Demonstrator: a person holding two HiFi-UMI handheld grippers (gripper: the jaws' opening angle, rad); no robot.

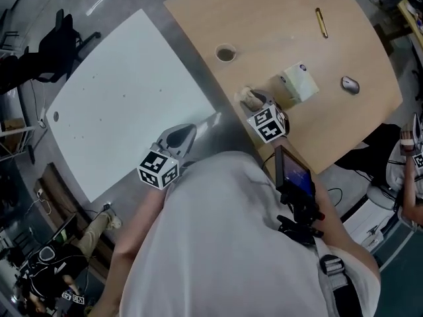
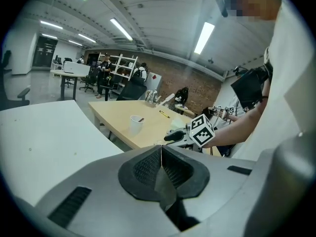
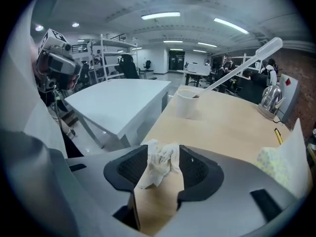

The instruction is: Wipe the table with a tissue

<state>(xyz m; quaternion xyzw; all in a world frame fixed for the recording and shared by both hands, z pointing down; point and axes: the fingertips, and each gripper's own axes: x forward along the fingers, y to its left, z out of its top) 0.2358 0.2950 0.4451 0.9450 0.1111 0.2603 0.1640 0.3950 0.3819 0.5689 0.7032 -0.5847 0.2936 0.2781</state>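
Observation:
A crumpled white tissue (image 3: 159, 166) sits between the jaws of my right gripper (image 3: 164, 158), which stand apart over the near edge of the wooden table (image 3: 227, 127). The tissue touches both pads loosely and hangs down on the left side. From the head view, the right gripper (image 1: 250, 100) points at the table's near-left edge, with the tissue (image 1: 245, 96) at its tip. My left gripper (image 1: 186, 133) hovers over the gap beside the white table (image 1: 125, 98). Its jaws (image 2: 161, 157) are shut with nothing between them.
A pale tissue box (image 1: 299, 81) stands just right of the right gripper. A paper cup (image 1: 226, 53), a mouse (image 1: 350, 84) and a pen (image 1: 321, 22) lie farther back on the wooden table. A seated person (image 1: 408, 170) is at the right edge.

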